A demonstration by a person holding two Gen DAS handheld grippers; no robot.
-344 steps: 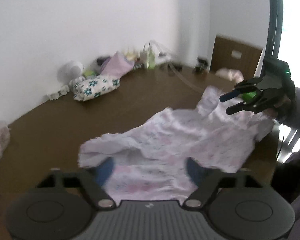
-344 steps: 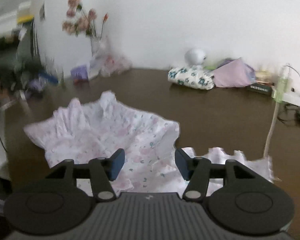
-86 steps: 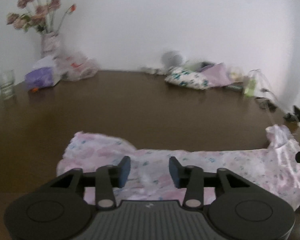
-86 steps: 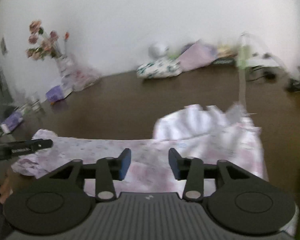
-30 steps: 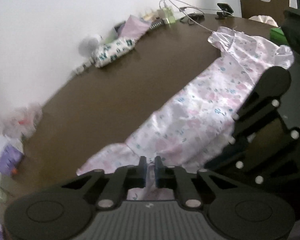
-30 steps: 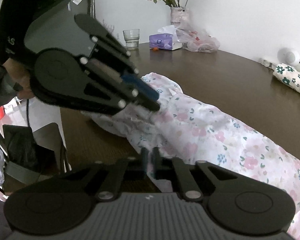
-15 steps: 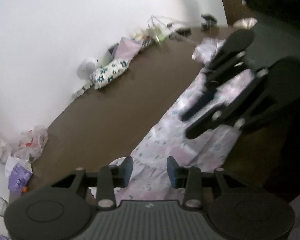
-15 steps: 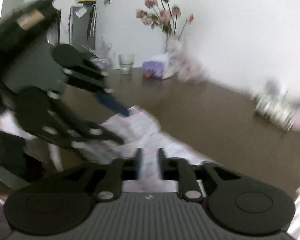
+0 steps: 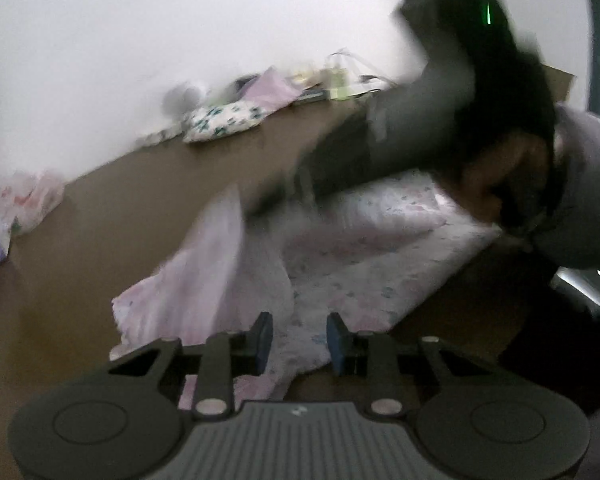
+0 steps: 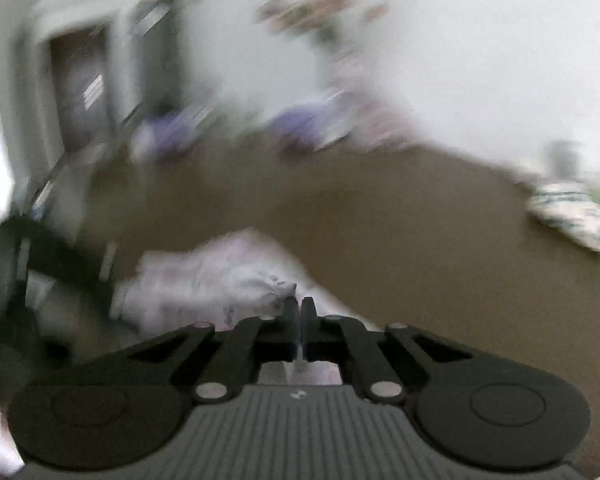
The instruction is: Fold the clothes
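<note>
A white garment with a pink floral print [image 9: 380,240] lies as a long band on the brown table [image 9: 100,220]. My left gripper [image 9: 298,340] is open just above its near end, with cloth below the gap and nothing pinched. The right gripper [image 9: 268,200], a dark blur held by a hand [image 9: 496,184], reaches over the garment and lifts a fold of it [image 9: 220,236]. In the right wrist view my right gripper [image 10: 299,312] is shut on the garment [image 10: 220,276], with cloth bunched at its tips. The left gripper [image 10: 60,264] is a blur at the left.
A floral pouch [image 9: 224,118], a pink cloth and small items line the wall at the back. Plastic bags [image 9: 28,200] and a purple tissue pack [image 10: 300,124] sit at the far left. The table's near edge [image 9: 440,308] runs close to the garment.
The right gripper has closed on the garment's end and is swinging it up and across; both views are blurred by motion. The left gripper, shut a second ago, stays open.
</note>
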